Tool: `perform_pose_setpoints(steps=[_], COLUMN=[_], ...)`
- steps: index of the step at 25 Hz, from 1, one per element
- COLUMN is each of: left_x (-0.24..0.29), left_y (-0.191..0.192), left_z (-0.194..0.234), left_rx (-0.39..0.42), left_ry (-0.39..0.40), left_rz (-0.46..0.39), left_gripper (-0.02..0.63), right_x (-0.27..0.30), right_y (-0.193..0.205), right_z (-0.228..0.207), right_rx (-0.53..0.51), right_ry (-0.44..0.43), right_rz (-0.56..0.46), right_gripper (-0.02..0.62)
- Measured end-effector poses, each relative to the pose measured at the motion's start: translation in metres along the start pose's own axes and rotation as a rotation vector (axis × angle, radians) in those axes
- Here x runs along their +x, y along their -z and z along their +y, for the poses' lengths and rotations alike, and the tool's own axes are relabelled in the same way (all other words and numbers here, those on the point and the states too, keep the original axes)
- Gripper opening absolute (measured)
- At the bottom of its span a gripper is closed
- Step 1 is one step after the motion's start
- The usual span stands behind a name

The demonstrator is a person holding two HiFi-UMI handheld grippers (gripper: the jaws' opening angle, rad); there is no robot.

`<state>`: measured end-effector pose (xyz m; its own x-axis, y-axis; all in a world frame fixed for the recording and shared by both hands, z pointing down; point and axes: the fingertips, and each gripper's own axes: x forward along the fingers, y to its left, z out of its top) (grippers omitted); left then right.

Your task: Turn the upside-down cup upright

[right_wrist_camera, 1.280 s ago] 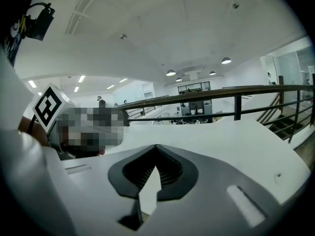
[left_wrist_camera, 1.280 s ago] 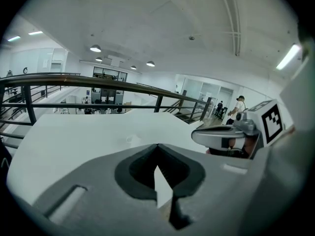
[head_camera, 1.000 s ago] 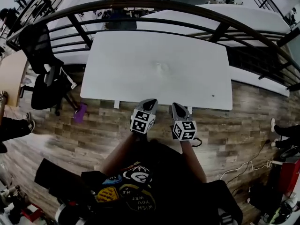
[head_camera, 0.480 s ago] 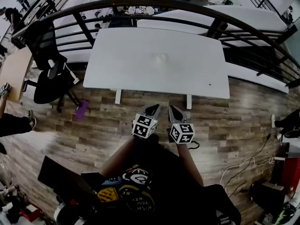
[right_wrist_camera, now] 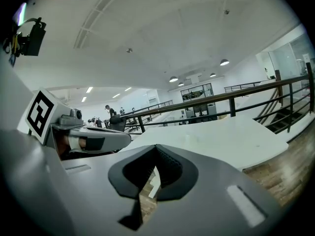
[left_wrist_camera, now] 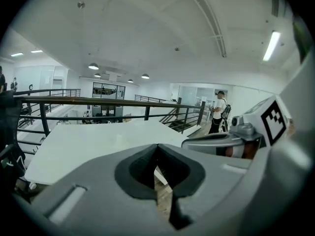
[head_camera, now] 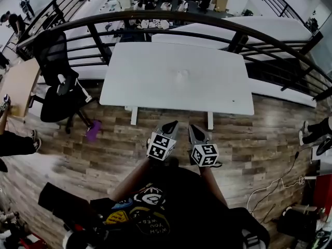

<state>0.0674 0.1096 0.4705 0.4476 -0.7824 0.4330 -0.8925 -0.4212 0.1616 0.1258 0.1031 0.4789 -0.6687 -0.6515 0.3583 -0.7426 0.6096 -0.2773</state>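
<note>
A small pale cup (head_camera: 180, 75) stands near the middle of the white table (head_camera: 145, 82); it is faint against the tabletop and I cannot tell which way up it is. Both grippers hang side by side over the wooden floor, short of the table's front edge, and point toward it. My left gripper (head_camera: 170, 124) is shut with nothing between its jaws, seen up close in the left gripper view (left_wrist_camera: 158, 149). My right gripper (head_camera: 194, 128) is shut and empty too (right_wrist_camera: 156, 151). Each gripper shows at the side of the other's view.
A black office chair (head_camera: 57, 82) stands left of the table, with a purple object (head_camera: 93, 131) on the floor near it. A dark railing (head_camera: 207, 21) runs behind the table, with another white table (head_camera: 270, 22) beyond. Cables (head_camera: 275, 185) lie on the floor at right. A person's legs (head_camera: 15, 141) show at far left.
Both grippers have drawn back from the table's front edge and risen a little, staying shut and side by side. The cup has not moved.
</note>
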Motion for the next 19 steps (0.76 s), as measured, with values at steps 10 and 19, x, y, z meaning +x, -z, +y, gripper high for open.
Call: perform_pose_setpoints(steps=[10,19], left_x=[0.011,0.001], left_y=[0.018,0.027], left_z=[0.038,0.044], left_rx=[-0.036,-0.032], left_ry=[-0.004,-0.006], left_rz=[0.027,0.012], left_gripper=[0.005,0.005], right_x=[0.040,0.037], right_y=[0.004,0.018], right_z=[0.015,0.021], right_rx=[-0.025,-0.030], right_ry=[0.006,0.018], right_rz=[0.037,0.045], right_gripper=[0.002,0.002])
